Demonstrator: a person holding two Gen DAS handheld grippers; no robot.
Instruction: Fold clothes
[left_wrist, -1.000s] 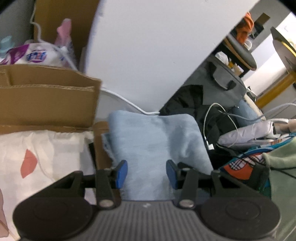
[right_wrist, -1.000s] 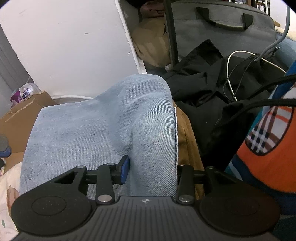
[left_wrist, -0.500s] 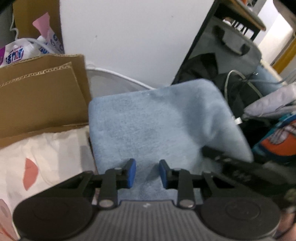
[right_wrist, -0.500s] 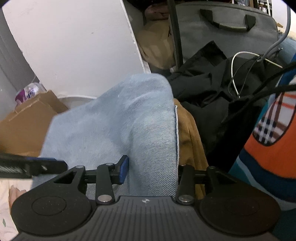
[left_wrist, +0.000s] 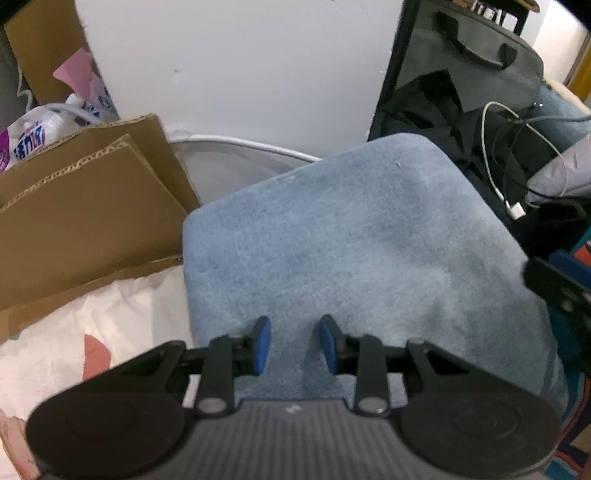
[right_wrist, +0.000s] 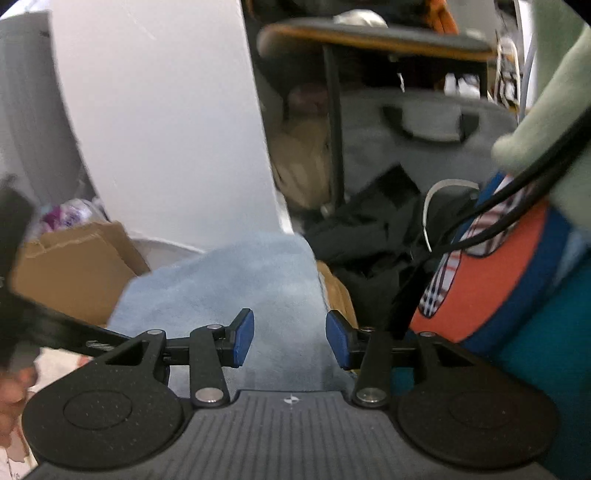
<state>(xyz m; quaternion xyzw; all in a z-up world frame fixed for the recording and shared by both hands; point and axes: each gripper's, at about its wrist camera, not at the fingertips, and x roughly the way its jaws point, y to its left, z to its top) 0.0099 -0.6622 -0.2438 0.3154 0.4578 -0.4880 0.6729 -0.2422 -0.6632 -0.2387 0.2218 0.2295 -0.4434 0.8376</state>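
My left gripper (left_wrist: 293, 343) hovers over the folded blue cloth (left_wrist: 354, 254); fingers (left_wrist: 261, 345) narrowly parted, gripping nothing I can see. My right gripper (right_wrist: 290, 341) stands at the cloth's (right_wrist: 236, 288) right edge, fingers (right_wrist: 243, 341) wide apart, empty. Cloth lies between a cardboard box (left_wrist: 85, 206) on the left and black fabric (right_wrist: 365, 240) on the right, white wall (left_wrist: 236, 62) behind.

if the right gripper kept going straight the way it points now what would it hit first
Most likely the folded light blue denim garment, which fills the space just ahead of the right gripper and its open jaws. Beyond it stands the white wall panel, though depth is hard to judge.
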